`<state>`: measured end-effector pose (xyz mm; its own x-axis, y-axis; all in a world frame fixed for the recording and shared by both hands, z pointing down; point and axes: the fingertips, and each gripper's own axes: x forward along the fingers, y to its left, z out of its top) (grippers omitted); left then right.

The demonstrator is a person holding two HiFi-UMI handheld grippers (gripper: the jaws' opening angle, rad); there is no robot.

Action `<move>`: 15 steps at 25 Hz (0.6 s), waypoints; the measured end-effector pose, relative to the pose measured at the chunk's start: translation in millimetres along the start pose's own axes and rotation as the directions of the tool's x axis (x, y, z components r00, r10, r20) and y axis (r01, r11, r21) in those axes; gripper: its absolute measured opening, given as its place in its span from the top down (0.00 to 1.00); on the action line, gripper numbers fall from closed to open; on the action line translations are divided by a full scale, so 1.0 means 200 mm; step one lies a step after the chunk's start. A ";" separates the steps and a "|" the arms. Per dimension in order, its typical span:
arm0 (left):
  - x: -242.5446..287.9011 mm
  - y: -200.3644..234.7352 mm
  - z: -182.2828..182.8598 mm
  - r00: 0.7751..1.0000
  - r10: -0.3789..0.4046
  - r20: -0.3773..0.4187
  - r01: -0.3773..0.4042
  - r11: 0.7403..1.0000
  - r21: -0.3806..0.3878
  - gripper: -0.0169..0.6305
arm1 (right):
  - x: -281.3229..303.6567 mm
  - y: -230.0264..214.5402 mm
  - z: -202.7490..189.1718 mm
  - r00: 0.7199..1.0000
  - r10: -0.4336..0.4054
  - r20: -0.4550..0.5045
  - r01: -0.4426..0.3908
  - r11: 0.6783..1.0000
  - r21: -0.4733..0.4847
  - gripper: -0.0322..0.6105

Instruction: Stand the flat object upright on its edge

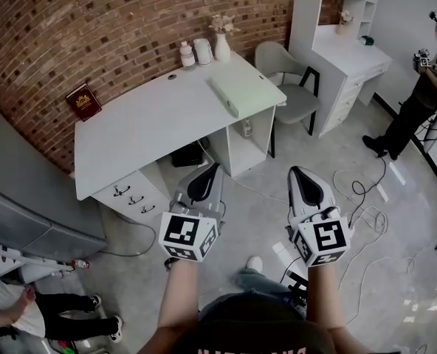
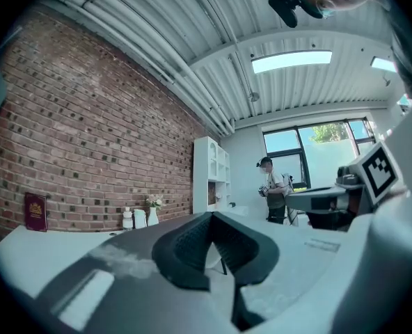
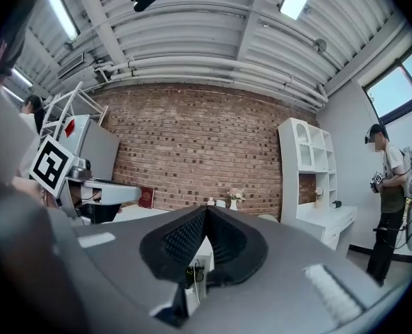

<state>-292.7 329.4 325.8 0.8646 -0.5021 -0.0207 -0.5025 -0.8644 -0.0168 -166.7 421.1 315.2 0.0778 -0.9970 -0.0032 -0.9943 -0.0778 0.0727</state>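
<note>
A flat pale-green object [image 1: 242, 93] lies on its broad face at the right end of the white desk [image 1: 145, 124]. A dark red book [image 1: 83, 101] leans upright against the brick wall at the desk's back left, and shows again as the red book [image 2: 35, 211] and the red book [image 3: 145, 197]. My left gripper [image 1: 212, 168] and right gripper [image 1: 297, 172] hang over the floor in front of the desk, well short of it. Both are shut with nothing between the jaws, seen in the left gripper [image 2: 211, 218] and right gripper [image 3: 206, 211] views.
A bottle, a kettle [image 1: 203, 51] and a vase [image 1: 222, 46] stand at the desk's back edge. A grey chair [image 1: 291, 83] and a white shelf unit [image 1: 348, 57] are to the right. A person [image 1: 425, 87] stands far right, another [image 1: 26, 308] at lower left. Cables [image 1: 366, 198] lie on the floor.
</note>
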 end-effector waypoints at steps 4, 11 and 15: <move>0.20 0.06 -0.01 1.000 0.026 -0.009 -0.027 1.000 -0.012 0.97 | 0.16 -0.12 -0.01 1.000 0.019 -0.013 -0.019 1.000 -0.016 0.95; 0.43 0.16 -0.07 0.997 0.080 -0.018 -0.081 0.993 -0.082 0.97 | 0.36 -0.29 -0.07 0.999 0.044 -0.032 -0.045 0.999 -0.019 0.95; 0.50 0.19 -0.10 0.996 0.084 0.004 -0.083 0.986 -0.144 0.97 | 0.41 -0.36 -0.11 0.998 0.037 -0.049 -0.038 0.999 -0.010 0.95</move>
<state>-225.6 246.5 342.5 0.8190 -0.5732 -0.0264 -0.5658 -0.8144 0.1292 -86.6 344.4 331.8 0.0444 -0.9979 0.0480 -0.9957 -0.0403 0.0829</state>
